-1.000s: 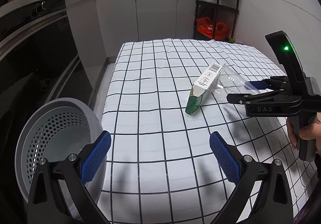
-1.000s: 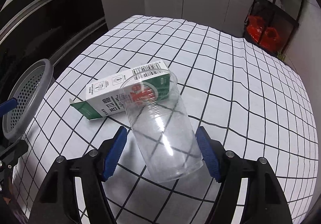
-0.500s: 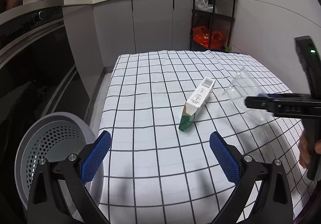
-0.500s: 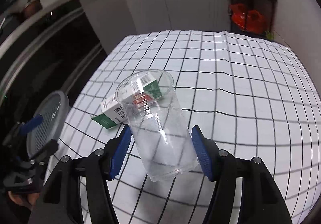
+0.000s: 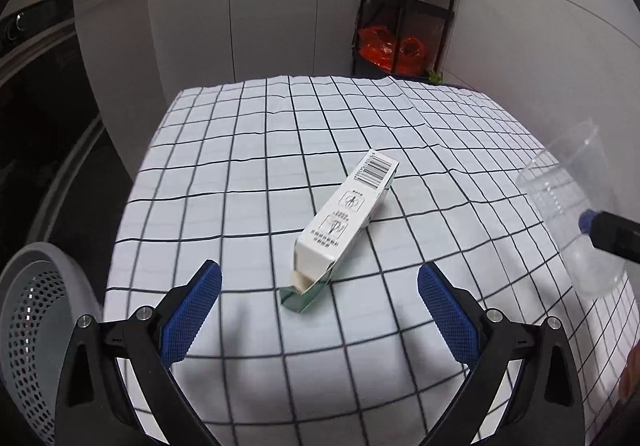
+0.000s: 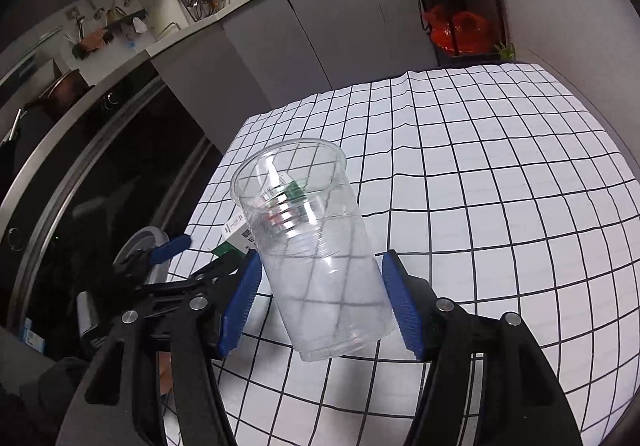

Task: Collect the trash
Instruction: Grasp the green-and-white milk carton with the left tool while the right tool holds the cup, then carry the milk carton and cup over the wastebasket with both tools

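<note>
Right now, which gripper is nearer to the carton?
Left. The left gripper hangs open just short of the carton; the right gripper holds the cup off to one side.

Grey kitchen cabinets, black shelf rack

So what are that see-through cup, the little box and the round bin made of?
The cup looks like thin clear plastic: the checked cloth shows through it and its wall is ribbed. The box seems to be matte printed cardboard, with a barcode and an open folded flap. The bin looks like grey moulded plastic with a perforated wall.
</note>
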The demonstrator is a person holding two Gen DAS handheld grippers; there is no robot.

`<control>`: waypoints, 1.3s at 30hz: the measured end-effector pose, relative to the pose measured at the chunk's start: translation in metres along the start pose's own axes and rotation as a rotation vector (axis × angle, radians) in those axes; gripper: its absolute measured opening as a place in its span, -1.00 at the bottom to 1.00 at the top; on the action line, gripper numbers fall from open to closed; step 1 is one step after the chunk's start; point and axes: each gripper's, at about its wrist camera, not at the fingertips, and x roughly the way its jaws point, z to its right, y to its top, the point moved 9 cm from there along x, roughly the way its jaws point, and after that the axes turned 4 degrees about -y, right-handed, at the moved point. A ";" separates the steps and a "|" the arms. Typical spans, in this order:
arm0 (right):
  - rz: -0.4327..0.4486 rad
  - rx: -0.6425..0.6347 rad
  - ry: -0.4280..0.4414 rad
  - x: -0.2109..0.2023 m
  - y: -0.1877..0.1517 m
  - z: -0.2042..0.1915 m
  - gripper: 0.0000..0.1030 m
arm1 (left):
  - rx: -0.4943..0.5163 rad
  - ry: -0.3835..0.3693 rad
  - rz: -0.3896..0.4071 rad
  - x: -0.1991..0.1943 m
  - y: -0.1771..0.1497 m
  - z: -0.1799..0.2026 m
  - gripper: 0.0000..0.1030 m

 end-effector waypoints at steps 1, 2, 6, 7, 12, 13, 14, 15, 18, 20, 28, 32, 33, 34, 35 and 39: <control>-0.001 0.005 0.005 0.000 0.001 0.001 0.17 | 0.000 0.003 -0.004 0.004 0.001 0.001 0.88; -0.001 0.007 0.008 0.001 0.002 0.001 0.17 | 0.001 0.010 -0.009 0.009 0.003 0.001 0.88; -0.002 0.013 0.022 0.000 0.003 0.003 0.17 | 0.020 0.035 -0.030 0.026 0.009 0.003 0.88; -0.002 0.014 0.024 0.000 0.004 0.003 0.17 | 0.032 0.046 -0.034 0.029 0.010 0.005 0.88; -0.001 0.024 0.029 -0.002 0.004 0.005 0.17 | 0.076 0.053 -0.042 0.040 0.014 0.016 0.85; -0.002 0.026 0.032 -0.002 0.004 0.006 0.17 | 0.083 0.053 -0.041 0.041 0.015 0.019 0.83; -0.001 0.028 0.034 -0.002 0.004 0.006 0.17 | 0.088 0.050 -0.042 0.042 0.016 0.021 0.73; 0.000 0.028 0.036 -0.003 0.004 0.005 0.17 | 0.091 0.046 -0.047 0.044 0.016 0.024 0.65; 0.003 0.024 0.041 -0.003 0.005 0.004 0.17 | 0.086 0.041 -0.071 0.052 0.013 0.026 0.40; 0.005 0.025 0.043 -0.004 0.006 0.002 0.17 | 0.076 0.029 -0.084 0.055 0.011 0.025 0.05; 0.008 0.025 0.043 -0.004 0.006 0.001 0.17 | 0.043 0.019 -0.093 0.043 0.004 0.018 -0.51; 0.008 0.018 0.043 -0.003 0.005 -0.001 0.17 | 0.022 0.039 -0.056 0.022 0.005 0.010 -0.51; 0.008 0.016 0.043 -0.003 0.005 -0.002 0.17 | 0.020 0.046 -0.046 0.015 0.005 0.008 -0.51; 0.007 0.013 0.044 -0.003 0.005 -0.003 0.17 | 0.017 0.055 -0.033 0.007 0.005 0.005 -0.51; 0.008 0.010 0.044 -0.002 0.004 -0.005 0.17 | 0.014 0.066 -0.023 -0.001 0.005 0.002 -0.51; 0.008 -0.011 0.045 -0.002 0.002 -0.014 0.17 | -0.002 0.092 0.018 -0.034 0.003 -0.012 -0.51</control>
